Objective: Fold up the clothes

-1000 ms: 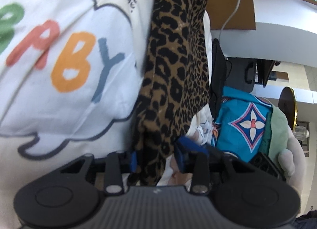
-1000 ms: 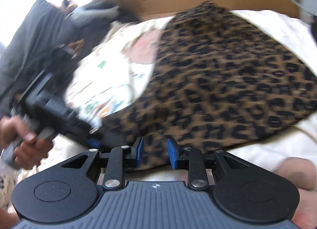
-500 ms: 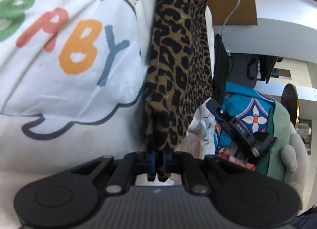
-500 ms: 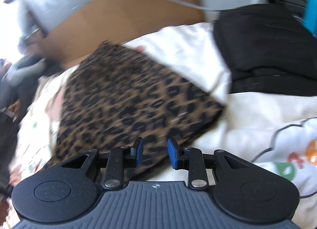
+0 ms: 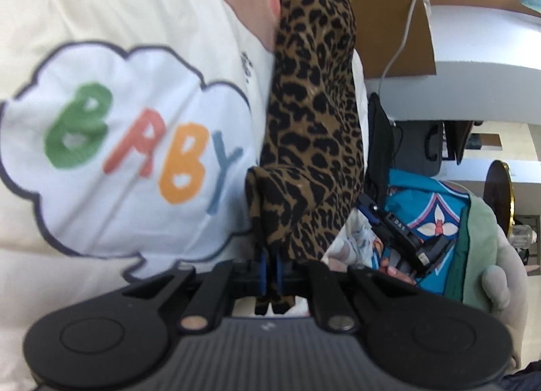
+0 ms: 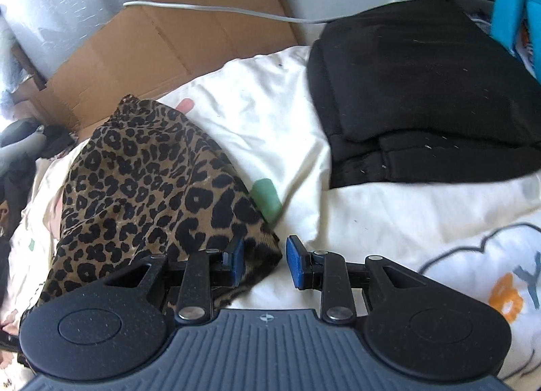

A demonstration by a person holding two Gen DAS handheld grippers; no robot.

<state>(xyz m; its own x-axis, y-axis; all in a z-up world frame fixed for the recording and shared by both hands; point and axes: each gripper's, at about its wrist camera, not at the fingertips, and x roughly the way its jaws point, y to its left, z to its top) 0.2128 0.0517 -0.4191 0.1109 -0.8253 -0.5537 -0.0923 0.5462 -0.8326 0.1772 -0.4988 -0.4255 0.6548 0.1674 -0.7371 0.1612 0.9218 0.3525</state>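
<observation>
A leopard-print garment (image 5: 314, 137) lies on a cream bedspread (image 5: 135, 19) printed with a cloud and the word BABY. My left gripper (image 5: 270, 266) is shut on the garment's near corner, and the cloth bunches up above its blue pads. The right gripper (image 5: 372, 218) shows to the right of that cloth, held by a hand. In the right wrist view the garment (image 6: 142, 188) spreads to the left. My right gripper (image 6: 265, 259) stands open at its lower right corner. The cloth's edge reaches past the left pad (image 6: 236, 255) into the gap, unpressed.
A folded black garment (image 6: 422, 103) lies on the bedspread (image 6: 270, 114) to the right. Behind stand a cardboard box (image 6: 186, 36) and a white cable (image 6: 219, 12). Teal patterned clothing (image 5: 429, 215) and a pale green soft item (image 5: 483, 239) sit beyond the bed's right side.
My left gripper has shut on the leopard cloth's corner and raised it a little. My right gripper has swung across the garment to its other corner, still open.
</observation>
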